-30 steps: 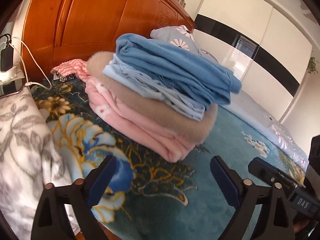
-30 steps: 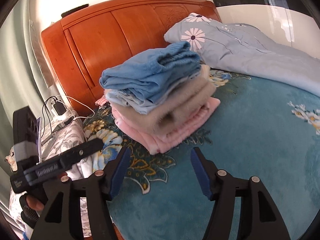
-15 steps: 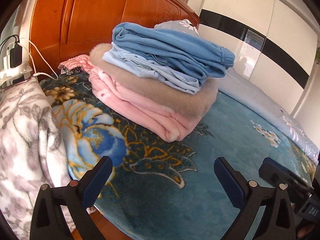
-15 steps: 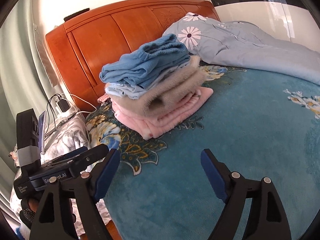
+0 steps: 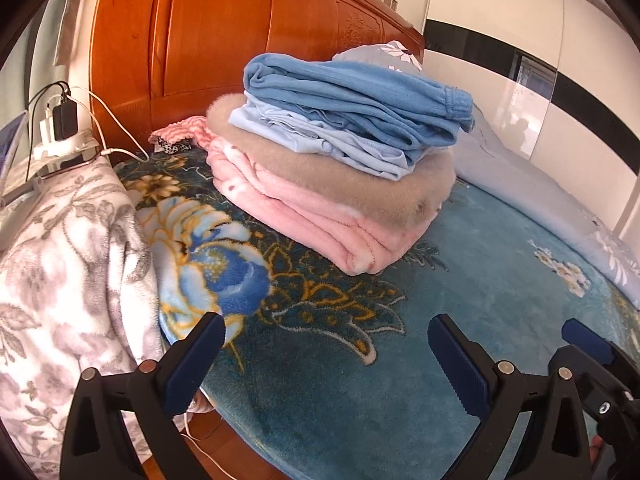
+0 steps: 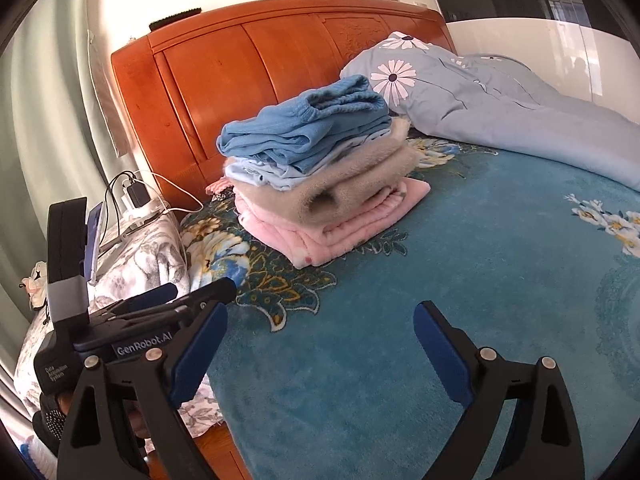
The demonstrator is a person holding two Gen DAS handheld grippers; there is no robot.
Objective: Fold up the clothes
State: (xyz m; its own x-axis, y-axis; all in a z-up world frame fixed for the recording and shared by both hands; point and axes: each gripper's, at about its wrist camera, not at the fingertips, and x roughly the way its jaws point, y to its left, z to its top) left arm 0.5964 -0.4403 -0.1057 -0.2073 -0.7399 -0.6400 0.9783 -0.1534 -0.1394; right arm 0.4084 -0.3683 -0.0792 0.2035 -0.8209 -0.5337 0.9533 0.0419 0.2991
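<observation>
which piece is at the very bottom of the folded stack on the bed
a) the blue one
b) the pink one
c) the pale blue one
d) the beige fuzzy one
b) the pink garment lies directly on the teal blanket, with the beige fuzzy piece, the pale blue piece and the blue piece stacked above it in that order.
</observation>
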